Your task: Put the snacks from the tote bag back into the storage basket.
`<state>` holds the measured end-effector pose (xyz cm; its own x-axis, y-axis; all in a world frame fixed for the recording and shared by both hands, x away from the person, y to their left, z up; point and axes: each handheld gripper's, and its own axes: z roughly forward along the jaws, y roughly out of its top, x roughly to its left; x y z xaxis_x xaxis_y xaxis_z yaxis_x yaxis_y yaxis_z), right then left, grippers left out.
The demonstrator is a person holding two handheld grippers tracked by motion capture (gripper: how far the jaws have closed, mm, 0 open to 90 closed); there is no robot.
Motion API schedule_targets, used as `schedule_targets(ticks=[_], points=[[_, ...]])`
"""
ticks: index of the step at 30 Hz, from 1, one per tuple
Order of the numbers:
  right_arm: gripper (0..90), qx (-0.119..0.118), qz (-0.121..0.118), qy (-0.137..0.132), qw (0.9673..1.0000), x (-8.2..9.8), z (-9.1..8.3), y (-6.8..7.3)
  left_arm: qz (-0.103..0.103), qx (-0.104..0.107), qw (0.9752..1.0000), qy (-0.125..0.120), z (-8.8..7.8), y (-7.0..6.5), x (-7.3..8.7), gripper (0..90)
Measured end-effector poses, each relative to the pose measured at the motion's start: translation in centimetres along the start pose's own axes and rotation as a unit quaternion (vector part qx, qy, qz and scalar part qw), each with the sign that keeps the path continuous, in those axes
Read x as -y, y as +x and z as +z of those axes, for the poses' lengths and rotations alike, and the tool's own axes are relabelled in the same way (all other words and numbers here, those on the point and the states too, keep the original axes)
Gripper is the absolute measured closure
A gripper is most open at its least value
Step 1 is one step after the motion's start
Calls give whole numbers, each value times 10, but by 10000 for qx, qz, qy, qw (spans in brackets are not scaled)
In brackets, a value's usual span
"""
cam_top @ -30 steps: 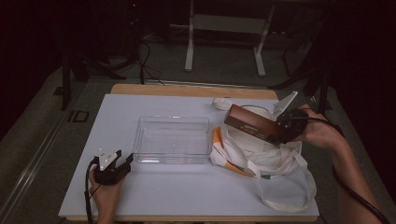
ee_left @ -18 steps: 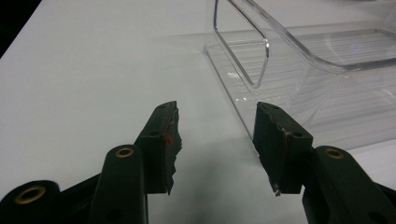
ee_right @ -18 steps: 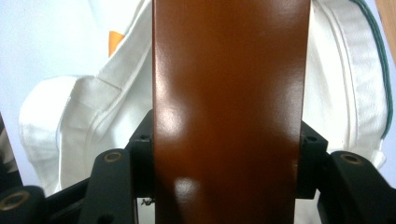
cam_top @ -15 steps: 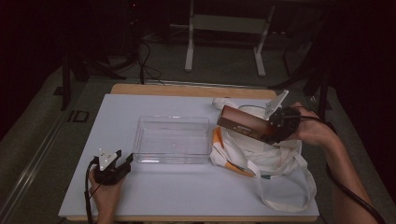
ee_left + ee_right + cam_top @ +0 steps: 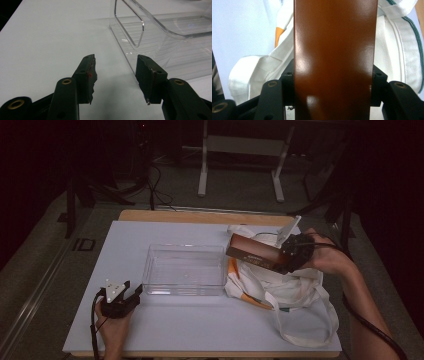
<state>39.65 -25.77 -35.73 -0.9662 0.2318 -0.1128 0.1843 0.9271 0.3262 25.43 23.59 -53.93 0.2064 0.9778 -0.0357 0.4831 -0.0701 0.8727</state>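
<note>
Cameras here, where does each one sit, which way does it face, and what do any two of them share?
High view: above the person's side, looking forward and down on the table; both forearms enter from the bottom.
Left gripper view: rides the left gripper, looking along its open jaws at the clear tray.
Right gripper view: rides the right gripper, its jaws clamping the brown box over the white bag.
Shared: the high view also shows tray, box and bag.

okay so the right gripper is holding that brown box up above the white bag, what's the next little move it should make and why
Probably carry the long glossy brown box a little further left, over the clear plastic tray, then lower it. The right gripper is shut on the box, which hangs above the white cloth tote bag with its free end already near the tray's right wall. The tray looks empty, and the left gripper rests open beside it.
</note>
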Motion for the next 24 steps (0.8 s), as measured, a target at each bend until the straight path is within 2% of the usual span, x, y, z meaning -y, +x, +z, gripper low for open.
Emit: schedule_targets(ticks=[11, 24], points=[[427, -58, -145, -18, 9999, -12, 5, 3, -61, 7, 10000, -20, 0, 1, 0, 508], [427, -55, -306, 13, 9995, -22, 3, 9, -61, 5, 10000, -18, 0, 1, 0, 508]])
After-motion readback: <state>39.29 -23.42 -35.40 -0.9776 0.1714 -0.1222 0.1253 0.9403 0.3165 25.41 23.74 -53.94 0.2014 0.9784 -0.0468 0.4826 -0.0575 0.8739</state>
